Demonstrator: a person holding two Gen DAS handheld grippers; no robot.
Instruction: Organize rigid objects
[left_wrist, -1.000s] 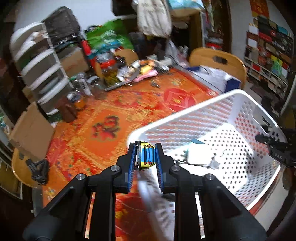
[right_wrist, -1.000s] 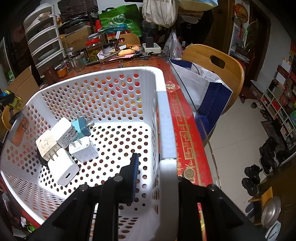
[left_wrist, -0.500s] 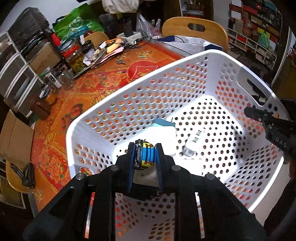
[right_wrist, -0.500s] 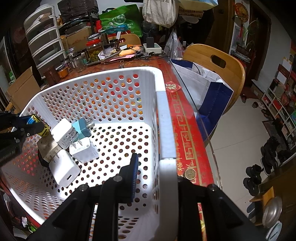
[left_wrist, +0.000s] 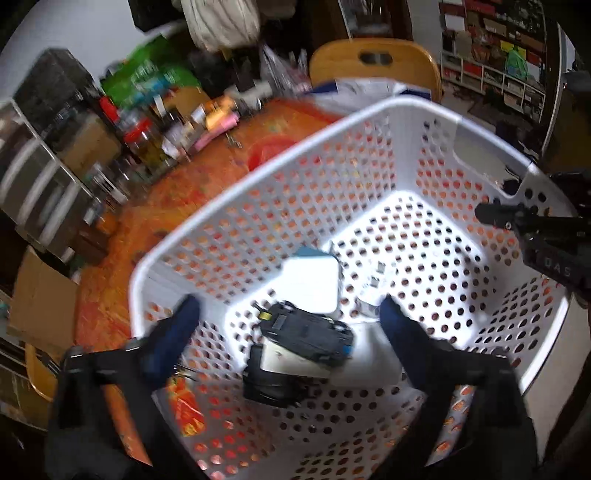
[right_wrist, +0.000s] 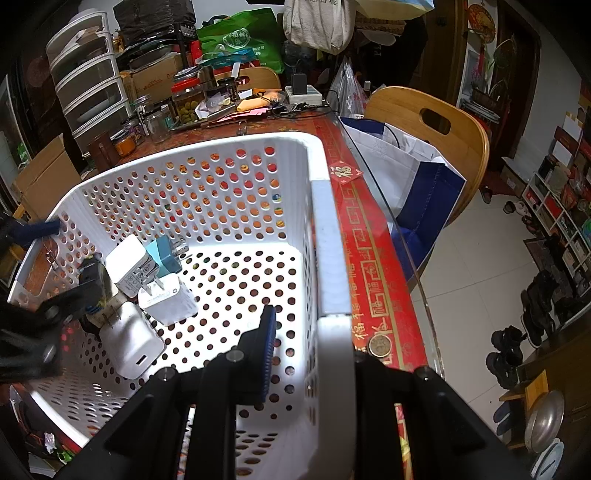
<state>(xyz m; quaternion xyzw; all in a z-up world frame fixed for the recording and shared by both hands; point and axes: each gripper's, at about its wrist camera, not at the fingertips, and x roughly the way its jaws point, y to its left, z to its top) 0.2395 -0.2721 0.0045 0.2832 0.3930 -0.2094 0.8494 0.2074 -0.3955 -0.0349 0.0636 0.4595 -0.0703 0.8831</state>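
A white perforated basket (left_wrist: 369, 122) stands on the red-patterned table. My left gripper (left_wrist: 288, 306) hangs over its near corner with its jaws opening wide and nothing between the pads. Below it a small toy (left_wrist: 306, 338) lies dark underside up on a pile of chargers. Among these are a white charger (left_wrist: 312, 284), a teal charger (right_wrist: 164, 254) and a larger white charger (right_wrist: 131, 343). The toy (right_wrist: 92, 280) also shows by the left wall. My right gripper (right_wrist: 306, 354) is shut on the basket's right wall (right_wrist: 328, 240), one finger inside, the other hidden outside.
A coin (right_wrist: 380, 345) lies on the table border beside the basket, close to the glass edge. A wooden chair (right_wrist: 424, 122) with a white-and-blue bag (right_wrist: 406, 166) stands to the right. Jars and clutter (right_wrist: 184, 103) crowd the back, drawers (right_wrist: 88, 85) the far left.
My left gripper carried the toy over the basket and lower, then opened wide. The toy dropped onto the chargers. The right gripper kept its hold and did not move.
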